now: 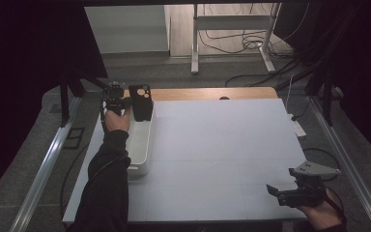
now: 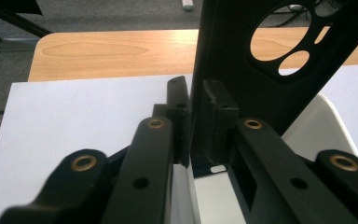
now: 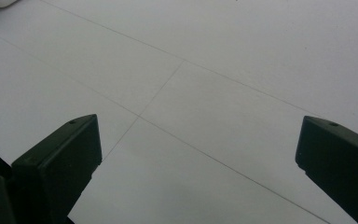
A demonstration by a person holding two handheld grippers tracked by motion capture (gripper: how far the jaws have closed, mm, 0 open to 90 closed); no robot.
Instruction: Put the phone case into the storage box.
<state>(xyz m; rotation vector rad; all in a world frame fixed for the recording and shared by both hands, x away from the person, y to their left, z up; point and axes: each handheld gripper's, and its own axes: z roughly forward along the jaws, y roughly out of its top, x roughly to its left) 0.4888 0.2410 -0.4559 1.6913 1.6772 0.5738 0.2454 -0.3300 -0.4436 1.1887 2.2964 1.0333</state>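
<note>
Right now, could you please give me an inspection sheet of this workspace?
Surface: white table top with faint grid lines; a wooden strip along its far edge.
Job's things: black phone case held upright over the far end of the white bin, camera cut-outs at the top.
Clutter: nothing seen on the table top beyond a small dark spot at the far edge.
Grippers: left tool has its jaws either side of the case's edge; right tool open, nothing between its jaws, low over the near right corner.
Cables: loose cables on the floor beyond the table.
Surroundings: a metal stand, black curtains at both sides.
</note>
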